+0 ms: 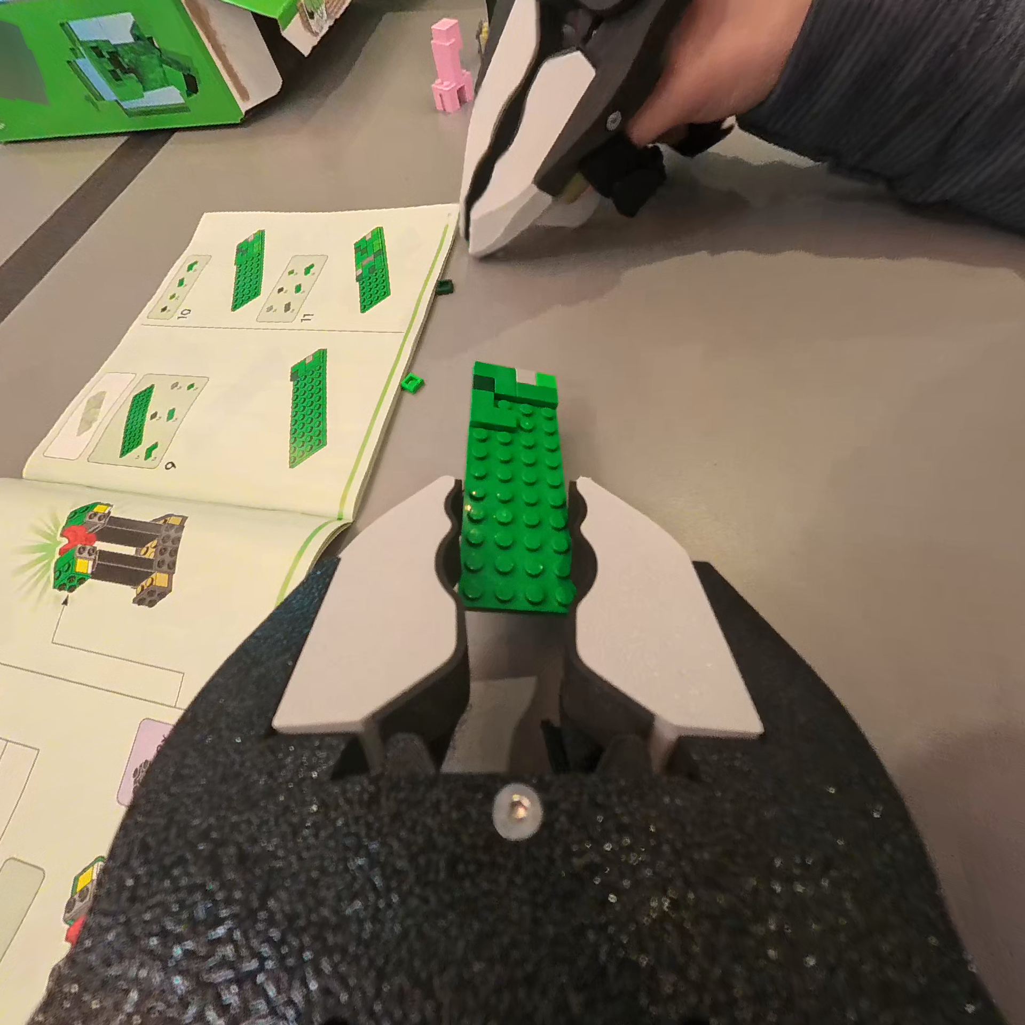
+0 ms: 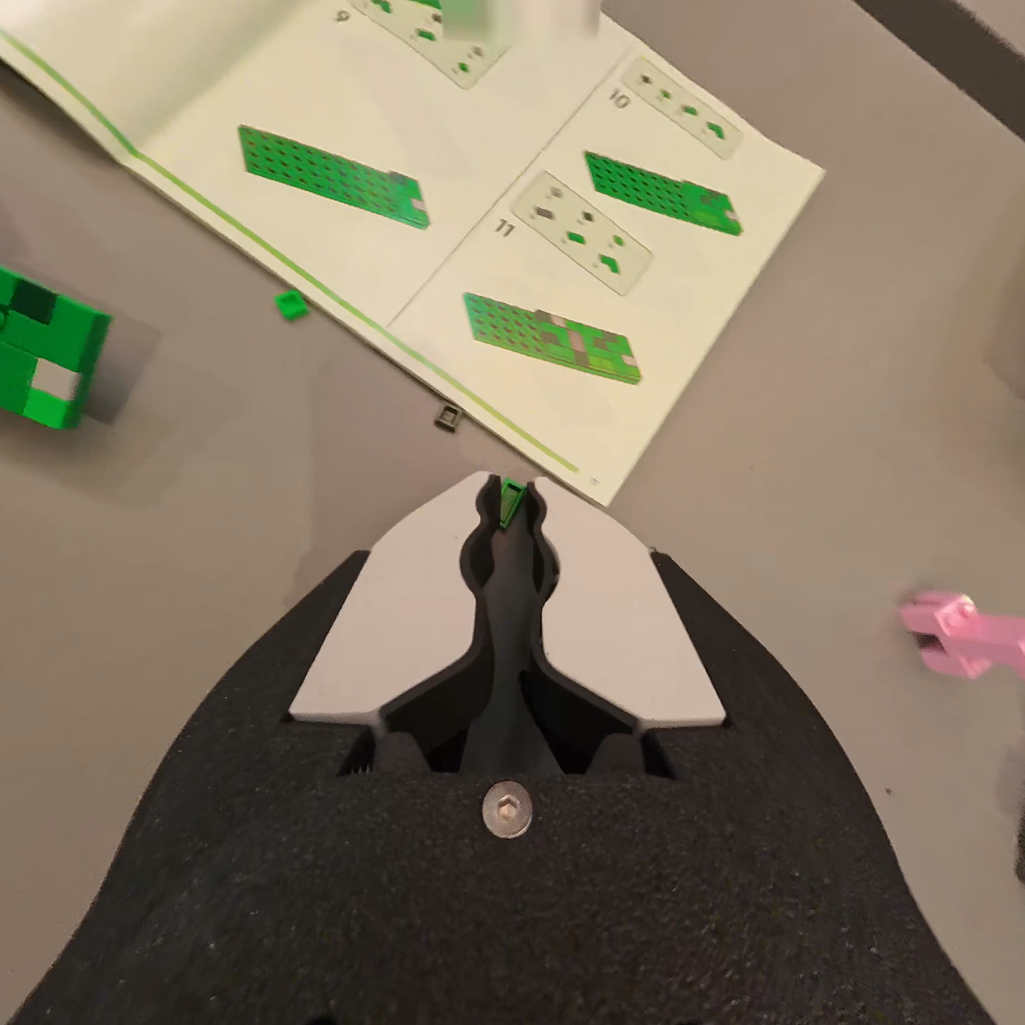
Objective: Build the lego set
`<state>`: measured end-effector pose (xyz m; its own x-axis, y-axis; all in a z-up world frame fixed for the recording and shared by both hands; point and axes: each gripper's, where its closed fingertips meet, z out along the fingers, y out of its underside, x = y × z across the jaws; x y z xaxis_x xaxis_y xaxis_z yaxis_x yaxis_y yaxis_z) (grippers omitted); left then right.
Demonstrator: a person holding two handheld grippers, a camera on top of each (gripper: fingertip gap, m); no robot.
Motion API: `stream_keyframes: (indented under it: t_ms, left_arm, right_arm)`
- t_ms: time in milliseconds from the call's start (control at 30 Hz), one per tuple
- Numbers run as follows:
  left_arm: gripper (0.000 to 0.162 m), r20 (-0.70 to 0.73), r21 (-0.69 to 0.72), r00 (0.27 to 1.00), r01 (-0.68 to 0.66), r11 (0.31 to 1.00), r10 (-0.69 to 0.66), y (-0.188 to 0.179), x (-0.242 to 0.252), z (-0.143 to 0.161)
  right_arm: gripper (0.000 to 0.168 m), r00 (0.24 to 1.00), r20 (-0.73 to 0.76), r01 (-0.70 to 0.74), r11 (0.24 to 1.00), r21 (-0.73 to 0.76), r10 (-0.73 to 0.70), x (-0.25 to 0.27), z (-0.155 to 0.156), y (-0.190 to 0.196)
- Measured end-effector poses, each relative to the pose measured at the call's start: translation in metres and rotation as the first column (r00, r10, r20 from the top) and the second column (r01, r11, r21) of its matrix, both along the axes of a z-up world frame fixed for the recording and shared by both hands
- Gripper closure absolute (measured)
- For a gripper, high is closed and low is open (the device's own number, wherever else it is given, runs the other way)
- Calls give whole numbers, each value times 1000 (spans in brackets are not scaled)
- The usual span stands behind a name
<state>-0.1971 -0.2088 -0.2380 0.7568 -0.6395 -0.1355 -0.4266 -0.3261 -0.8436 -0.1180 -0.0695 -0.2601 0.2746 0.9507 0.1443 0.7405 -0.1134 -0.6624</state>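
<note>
My left gripper [image 1: 516, 493] is shut on the near end of a long green studded plate [image 1: 516, 499] that lies on the grey table; its far end carries several flat green, dark green and grey tiles [image 1: 513, 388]. That tiled end also shows in the right wrist view [image 2: 44, 355]. My right gripper [image 2: 510, 488] is shut on a small green tile [image 2: 510, 502] held on edge between its fingertips, just off the booklet's corner. In the left wrist view the right gripper [image 1: 477, 238] points down at the table beside the booklet, held by a hand.
An open instruction booklet [image 1: 249, 344] [image 2: 499, 194] lies left of the plate. Two loose pieces lie by its edge: a small green tile [image 1: 411, 382] [image 2: 291, 305] and a dark one [image 1: 445, 286] [image 2: 448, 416]. A green box [image 1: 122, 72] and a pink figure [image 1: 450, 66] [image 2: 959, 638] stand farther back. Tip to tip, the grippers are about 15 cm apart. Measured from the fingertips, the pink figure [image 1: 450, 66] is 15 cm or so from the right gripper and 30 cm from the left. The right camera catches it too, in the right wrist view [image 2: 976, 637].
</note>
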Motion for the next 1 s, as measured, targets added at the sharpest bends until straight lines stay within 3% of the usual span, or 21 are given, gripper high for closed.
stream_keyframes:
  t_ms: [133,367,767,1000]
  left_arm:
    - [126,-9,5,1000,6,1000,-6,-1,1,0]
    - [126,3,1,1000,8,1000,-8,-1,1,0]
    - [126,-3,-4,1000,13,1000,-13,-1,2,-1]
    - [126,6,-2,1000,13,1000,-13,-1,2,0]
  right_arm:
    - [156,994,-113,-2,1000,1,2,-10,16,-5]
    - [146,999,-32,-2,1000,11,2,-27,0,-17]
    - [161,994,-25,105,994,-31,-106,-30,-2,-14]
    - [161,997,68,-24,999,24,22,-19,1,-17]
